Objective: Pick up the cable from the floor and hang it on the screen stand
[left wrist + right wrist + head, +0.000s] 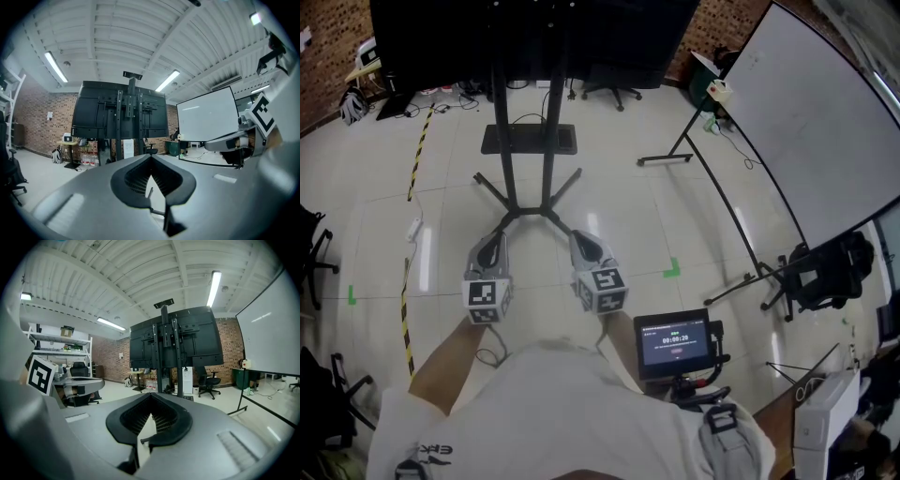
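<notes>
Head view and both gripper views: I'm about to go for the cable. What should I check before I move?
1. Left gripper empty: ok, nothing between its jaws.
2. Right gripper empty: ok, nothing between its jaws.
3. Jaws open for a grasp: not ok, both grippers are shut.
4. Screen stand in sight: ok, it is straight ahead of both grippers.
5. Cable picked out: cannot tell. A white cord lies by the striped tape at left, but it may not be the one.
</notes>
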The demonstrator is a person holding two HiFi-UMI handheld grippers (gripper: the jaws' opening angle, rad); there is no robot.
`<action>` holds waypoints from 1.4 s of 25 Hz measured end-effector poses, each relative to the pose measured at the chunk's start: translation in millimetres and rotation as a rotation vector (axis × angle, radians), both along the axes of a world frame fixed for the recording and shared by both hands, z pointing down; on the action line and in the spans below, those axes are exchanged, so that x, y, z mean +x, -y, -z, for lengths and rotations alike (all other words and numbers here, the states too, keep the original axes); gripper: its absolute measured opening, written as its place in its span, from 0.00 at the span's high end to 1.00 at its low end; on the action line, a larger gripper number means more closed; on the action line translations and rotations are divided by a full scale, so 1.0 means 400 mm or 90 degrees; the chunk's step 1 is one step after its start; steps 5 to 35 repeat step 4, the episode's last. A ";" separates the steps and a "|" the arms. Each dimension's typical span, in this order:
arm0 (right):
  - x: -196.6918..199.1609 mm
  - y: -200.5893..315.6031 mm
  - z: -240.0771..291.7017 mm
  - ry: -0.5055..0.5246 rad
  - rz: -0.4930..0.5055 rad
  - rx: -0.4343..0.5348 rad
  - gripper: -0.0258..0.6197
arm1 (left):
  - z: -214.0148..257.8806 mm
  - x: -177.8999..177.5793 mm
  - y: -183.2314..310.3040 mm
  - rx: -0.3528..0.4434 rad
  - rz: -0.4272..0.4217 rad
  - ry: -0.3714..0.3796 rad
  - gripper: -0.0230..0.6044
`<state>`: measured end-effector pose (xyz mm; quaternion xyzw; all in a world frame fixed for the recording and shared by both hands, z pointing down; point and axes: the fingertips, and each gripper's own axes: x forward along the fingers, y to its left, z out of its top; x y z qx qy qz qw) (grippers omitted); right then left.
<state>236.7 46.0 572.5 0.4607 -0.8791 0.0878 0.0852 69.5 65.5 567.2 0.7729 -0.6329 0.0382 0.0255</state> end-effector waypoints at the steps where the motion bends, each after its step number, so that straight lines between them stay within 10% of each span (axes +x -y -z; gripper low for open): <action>1: 0.001 0.003 -0.002 -0.002 -0.001 -0.002 0.94 | -0.001 0.001 0.002 -0.002 0.000 0.000 0.96; 35: 0.003 0.007 -0.007 -0.005 0.000 -0.006 0.94 | -0.009 0.005 0.004 -0.006 0.000 0.001 0.96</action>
